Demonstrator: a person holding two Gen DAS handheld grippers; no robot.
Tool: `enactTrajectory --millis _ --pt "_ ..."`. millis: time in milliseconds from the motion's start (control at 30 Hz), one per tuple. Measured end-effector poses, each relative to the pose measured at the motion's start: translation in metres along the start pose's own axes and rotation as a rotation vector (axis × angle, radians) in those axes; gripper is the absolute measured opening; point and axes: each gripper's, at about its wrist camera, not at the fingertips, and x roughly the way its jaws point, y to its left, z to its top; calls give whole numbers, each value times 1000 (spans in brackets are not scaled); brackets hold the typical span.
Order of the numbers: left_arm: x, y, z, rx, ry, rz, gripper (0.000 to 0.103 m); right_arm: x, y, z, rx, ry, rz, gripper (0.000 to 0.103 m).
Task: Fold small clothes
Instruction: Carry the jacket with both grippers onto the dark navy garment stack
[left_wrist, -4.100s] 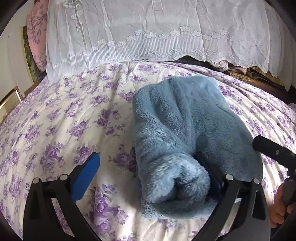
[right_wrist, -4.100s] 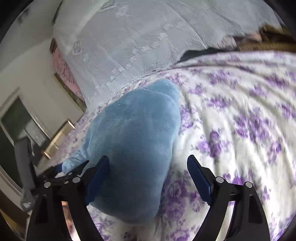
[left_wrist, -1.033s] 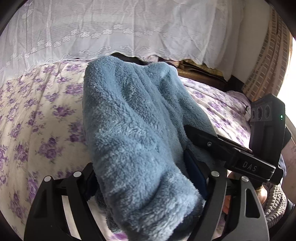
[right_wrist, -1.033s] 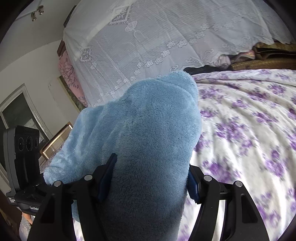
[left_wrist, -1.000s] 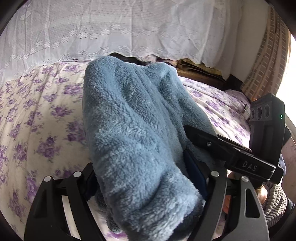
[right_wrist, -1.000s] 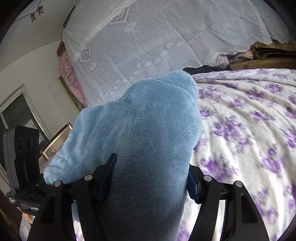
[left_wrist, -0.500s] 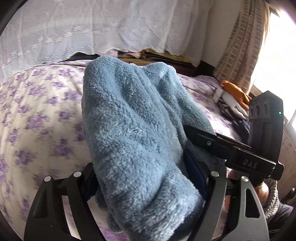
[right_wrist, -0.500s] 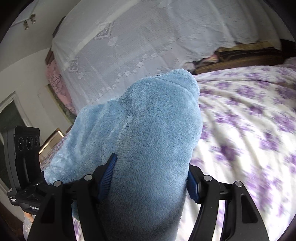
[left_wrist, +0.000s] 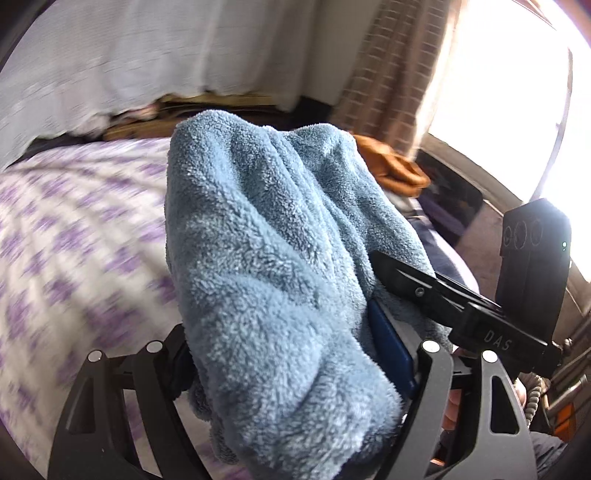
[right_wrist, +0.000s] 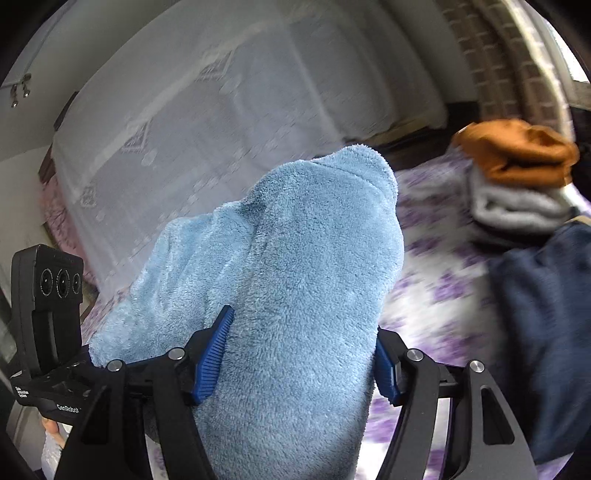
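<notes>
Clamping one folded blue fleece garment (left_wrist: 266, 280) between them, left gripper (left_wrist: 291, 365) and right gripper (right_wrist: 299, 354) angle downward.

Left wrist view: taken close behind the fingers (left_wrist: 391, 350), faced along them. Right wrist view: likewise. Shared: fleece (left_wrist: 277, 266) between fingers, bed (right_wrist: 436, 280) beyond.

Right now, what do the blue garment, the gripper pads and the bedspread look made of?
Blue garment: plush fleece, likely synthetic; deep matte fuzzy pile.
Pads: blue, ribbed edge, matte; probably rubber or soft plastic.
Bedspread: thin woven cloth, cotton-like, white with a purple floral print; blur hides the weave.
</notes>
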Motion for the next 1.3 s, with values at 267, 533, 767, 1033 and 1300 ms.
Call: enactTrajectory --millis 267,533,767,1033,1300 --pt "60 -93 47 124 33 -150 79 -67 -75 34 34 -110 -183 68" --pt "124 -150 63 152 106 -273 79 -91 -135 42 93 -138 -317 69" --pt "205 -128 40 7 240 -264 99 -59 -203 25 211 -15 -330 79" --pt "217 -116 35 -12 267 -319 99 -51 -212 21 276 -16 -310 88" --pt "195 -107 34 13 231 -291 99 -64 -192 18 287 -24 -403 86"
